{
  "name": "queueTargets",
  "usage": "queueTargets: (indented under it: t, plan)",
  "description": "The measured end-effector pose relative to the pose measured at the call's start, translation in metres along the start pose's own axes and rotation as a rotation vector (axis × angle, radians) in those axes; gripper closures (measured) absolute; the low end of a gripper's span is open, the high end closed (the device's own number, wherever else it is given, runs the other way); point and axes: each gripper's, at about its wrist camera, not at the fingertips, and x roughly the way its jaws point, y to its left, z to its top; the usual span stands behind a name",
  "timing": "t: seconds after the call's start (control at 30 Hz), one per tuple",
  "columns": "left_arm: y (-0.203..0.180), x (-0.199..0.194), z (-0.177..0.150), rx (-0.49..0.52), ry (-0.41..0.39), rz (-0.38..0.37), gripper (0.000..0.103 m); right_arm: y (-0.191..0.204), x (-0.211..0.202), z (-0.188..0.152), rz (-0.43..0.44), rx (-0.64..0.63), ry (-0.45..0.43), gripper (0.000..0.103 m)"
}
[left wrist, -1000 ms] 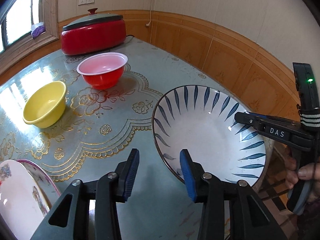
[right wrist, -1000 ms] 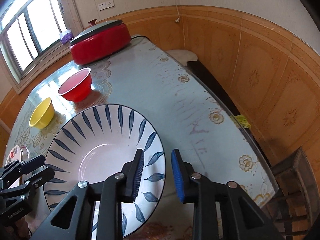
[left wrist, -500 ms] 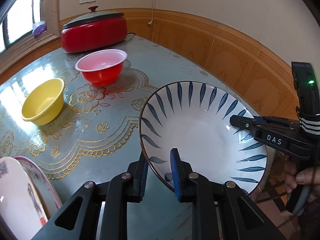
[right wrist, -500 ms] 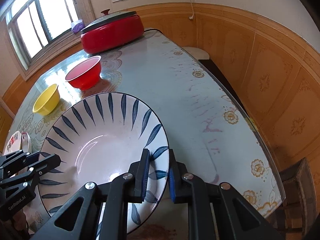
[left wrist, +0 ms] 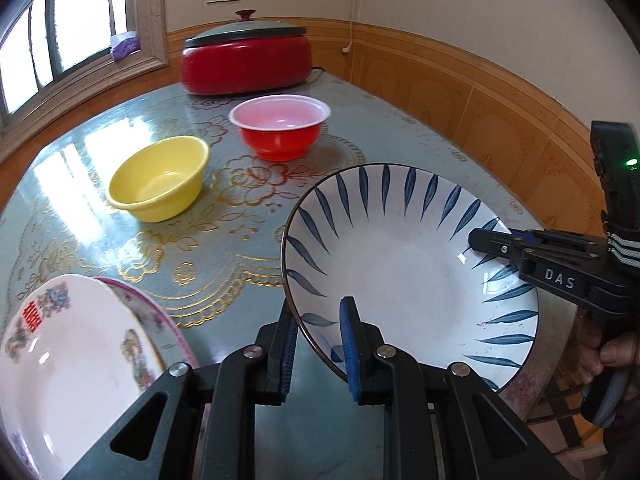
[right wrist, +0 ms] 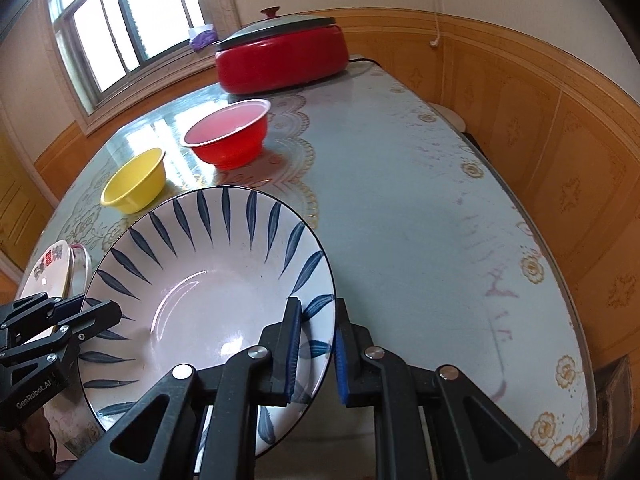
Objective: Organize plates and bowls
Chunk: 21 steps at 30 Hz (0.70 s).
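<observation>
The big leaf-patterned bowl point(left wrist: 400, 264) looks like glazed ceramic, white and glossy. The red bowl point(left wrist: 280, 132) and yellow bowl point(left wrist: 158, 178) look like smooth plastic with a soft sheen. The two plates point(left wrist: 68, 360) are shiny glazed china. The table point(right wrist: 400, 200) has a slick, mirror-like top that reflects the window. The cooker point(left wrist: 246, 60) has a glossy red body and a matt grey lid. The wall panels point(right wrist: 560, 140) look like varnished wood.
</observation>
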Motion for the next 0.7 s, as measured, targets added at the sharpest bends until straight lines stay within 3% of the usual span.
queueTargets:
  t: [0.7]
  plan:
    - [0.017,-0.004,-0.006,-0.044,-0.004,0.072,0.082,0.024,0.016,0.002,0.053,-0.082,0.045,0.089]
